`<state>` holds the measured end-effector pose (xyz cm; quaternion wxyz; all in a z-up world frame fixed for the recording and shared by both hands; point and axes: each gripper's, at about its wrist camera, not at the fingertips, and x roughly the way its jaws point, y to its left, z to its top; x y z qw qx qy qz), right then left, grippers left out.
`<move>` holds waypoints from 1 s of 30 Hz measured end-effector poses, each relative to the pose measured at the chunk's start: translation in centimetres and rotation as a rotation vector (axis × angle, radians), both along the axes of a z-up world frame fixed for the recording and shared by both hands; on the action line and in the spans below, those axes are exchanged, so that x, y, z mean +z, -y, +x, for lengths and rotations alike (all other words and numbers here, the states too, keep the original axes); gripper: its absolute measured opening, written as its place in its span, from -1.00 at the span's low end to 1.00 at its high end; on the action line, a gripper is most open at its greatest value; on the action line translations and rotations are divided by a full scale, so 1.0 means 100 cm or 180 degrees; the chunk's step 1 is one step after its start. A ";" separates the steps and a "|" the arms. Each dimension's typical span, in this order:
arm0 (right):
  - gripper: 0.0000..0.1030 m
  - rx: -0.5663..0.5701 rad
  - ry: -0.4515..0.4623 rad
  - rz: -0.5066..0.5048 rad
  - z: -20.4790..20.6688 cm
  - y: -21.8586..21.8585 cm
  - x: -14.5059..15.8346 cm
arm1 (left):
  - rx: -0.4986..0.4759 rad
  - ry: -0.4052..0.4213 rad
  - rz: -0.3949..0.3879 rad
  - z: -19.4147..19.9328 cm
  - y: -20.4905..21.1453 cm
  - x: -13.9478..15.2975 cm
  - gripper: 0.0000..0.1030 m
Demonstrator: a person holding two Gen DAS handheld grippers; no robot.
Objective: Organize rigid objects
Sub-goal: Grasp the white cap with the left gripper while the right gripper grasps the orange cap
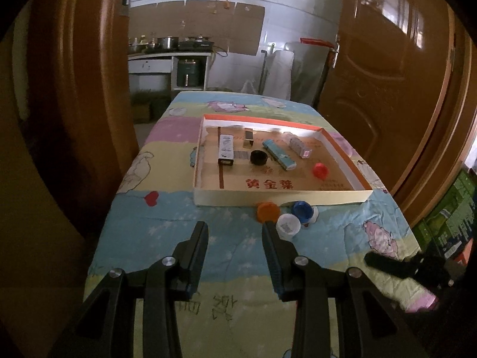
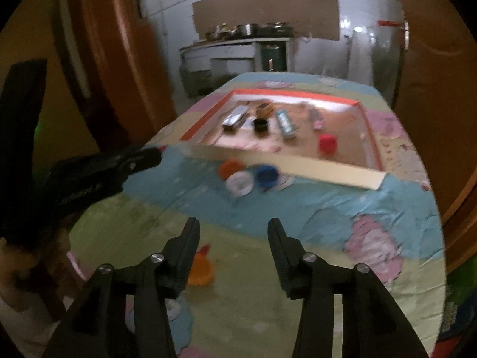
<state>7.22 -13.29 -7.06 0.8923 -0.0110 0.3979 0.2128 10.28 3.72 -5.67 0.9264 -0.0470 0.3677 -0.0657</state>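
My left claw (image 1: pixel 235 228), spread wide and empty, has the orange cap (image 1: pixel 268 211) just ahead, touching its right fingertip.

Hand-held gripper (image 1: pixel 235 226): black fingers (image 1: pixel 199 238), silver screws.

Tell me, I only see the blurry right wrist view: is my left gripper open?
Observer: Yes, the left gripper is open, holding nothing.
Operator: What's on the white cap?
Observer: The white cap has a small square code printed on top.
Operator: Any writing in the tray?
Observer: Red Chinese characters on the tray floor, near its front wall.
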 end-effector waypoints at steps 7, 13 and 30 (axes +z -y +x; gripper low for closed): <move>-0.05 0.0290 -0.0155 0.0034 -0.012 -0.024 -0.024 | 0.0046 0.0006 -0.0039 -0.009 -0.011 0.000 -0.27; -0.05 0.0333 -0.0117 -0.0243 -0.016 -0.039 -0.041 | 0.0028 -0.0023 -0.0072 -0.009 -0.015 -0.005 -0.27; -0.40 0.0122 0.0047 -0.0500 -0.014 -0.012 -0.054 | -0.0744 -0.0429 0.0015 0.044 0.064 -0.046 -0.27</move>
